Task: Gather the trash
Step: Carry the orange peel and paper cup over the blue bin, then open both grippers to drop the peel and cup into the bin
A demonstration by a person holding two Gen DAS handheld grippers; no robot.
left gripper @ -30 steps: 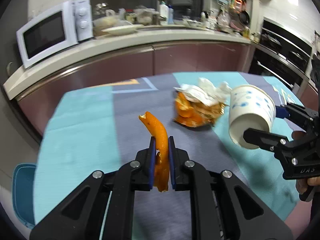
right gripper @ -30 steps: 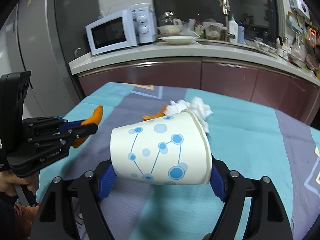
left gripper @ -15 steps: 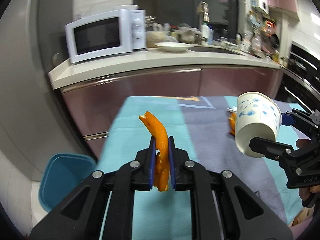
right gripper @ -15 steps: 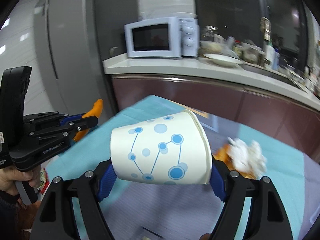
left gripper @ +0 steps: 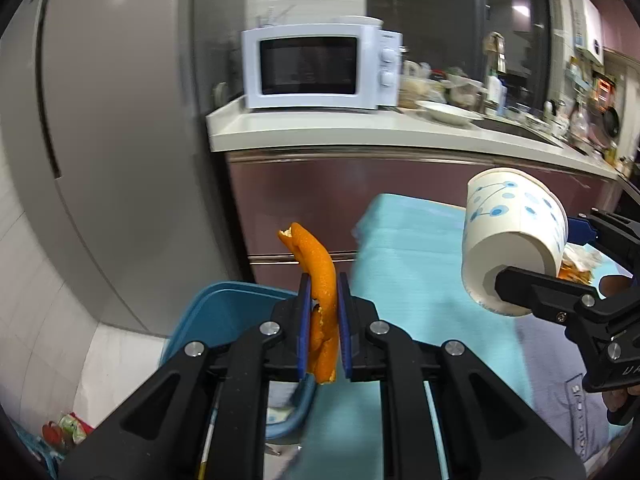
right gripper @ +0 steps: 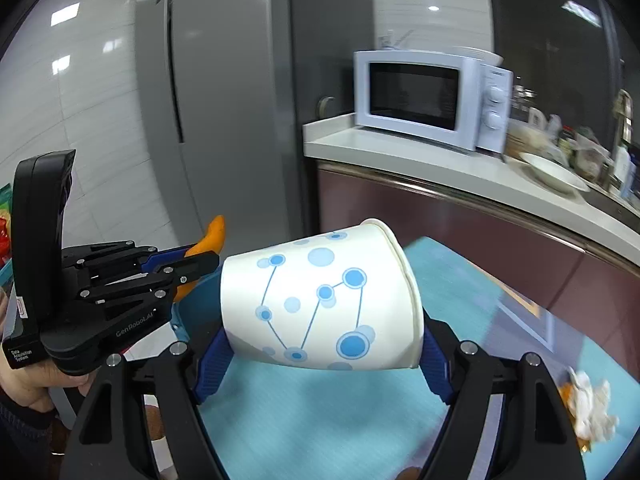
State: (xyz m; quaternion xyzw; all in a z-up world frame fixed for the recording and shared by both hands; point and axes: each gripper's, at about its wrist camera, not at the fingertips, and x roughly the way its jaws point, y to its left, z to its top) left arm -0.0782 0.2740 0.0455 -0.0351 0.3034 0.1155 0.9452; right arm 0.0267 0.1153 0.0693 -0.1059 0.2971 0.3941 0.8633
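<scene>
Overhead, left tongs (left gripper: pixel 324 320) pinching orange peel (left gripper: pixel 320 280), right tongs (right gripper: pixel 320 364) clamping paper cup (right gripper: pixel 320 300), above teal tablecloth (left gripper: pixel 420 280).

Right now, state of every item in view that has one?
left gripper: shut on orange peel
right gripper: shut on paper cup, cup on its side
blue bin: open, beside table
tissue and peel pile: lying on tablecloth
microwave: door closed
</scene>
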